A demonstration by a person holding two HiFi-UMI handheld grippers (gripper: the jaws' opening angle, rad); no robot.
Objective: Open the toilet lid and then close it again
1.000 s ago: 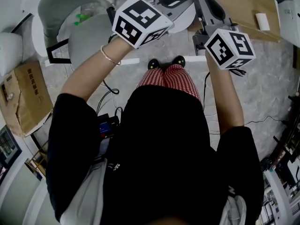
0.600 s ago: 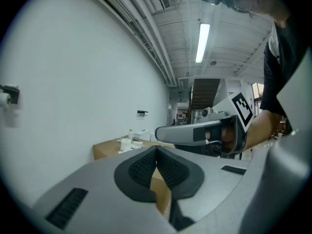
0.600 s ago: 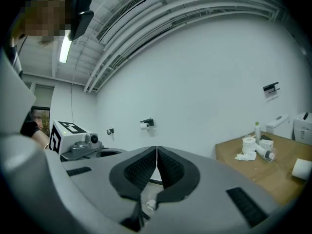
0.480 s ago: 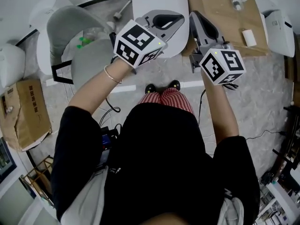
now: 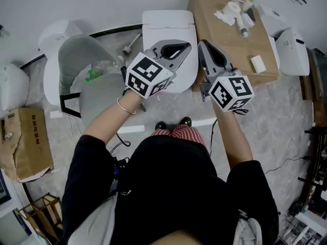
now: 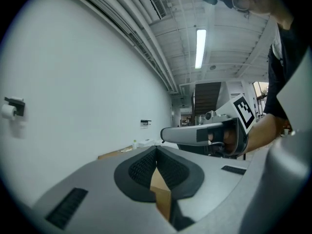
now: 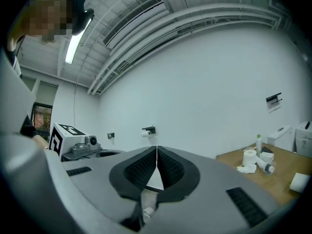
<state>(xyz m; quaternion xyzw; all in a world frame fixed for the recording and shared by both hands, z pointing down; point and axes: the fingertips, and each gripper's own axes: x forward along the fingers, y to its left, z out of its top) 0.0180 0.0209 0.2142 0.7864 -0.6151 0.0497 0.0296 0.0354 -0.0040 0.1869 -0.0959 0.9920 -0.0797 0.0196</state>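
Seen from overhead, a person (image 5: pixel 173 188) in a black top stands facing 12 o'clock with both arms stretched forward, a gripper in each hand. The left gripper (image 5: pixel 181 49) is at about 11 o'clock of the person and the right gripper (image 5: pixel 204 47) at about 1 o'clock, side by side and near each other. In each gripper's own view, the left gripper (image 6: pixel 157 147) and the right gripper (image 7: pixel 156 147) both have their jaws closed, tips touching, with nothing held between them. Both hover over the front of a white toilet (image 5: pixel 168 23) at 12 o'clock. Its lid (image 5: pixel 186 74) looks to be down, a smooth white surface partly hidden under the left gripper; neither gripper can be seen touching it. At 1 o'clock, just beside the toilet, a cardboard sheet (image 5: pixel 225 19) lies on the floor (image 5: pixel 286 116) with crumpled tissue (image 5: pixel 227 13) and a small white box (image 5: pixel 258 64) on it. At 10 o'clock stand grey curved shells (image 5: pixel 84 65), and a cardboard box (image 5: pixel 23 142) sits at 9 o'clock. A plain white wall (image 7: pixel 209 82) rises behind the toilet, with a paper holder (image 7: pixel 148 129) on it.
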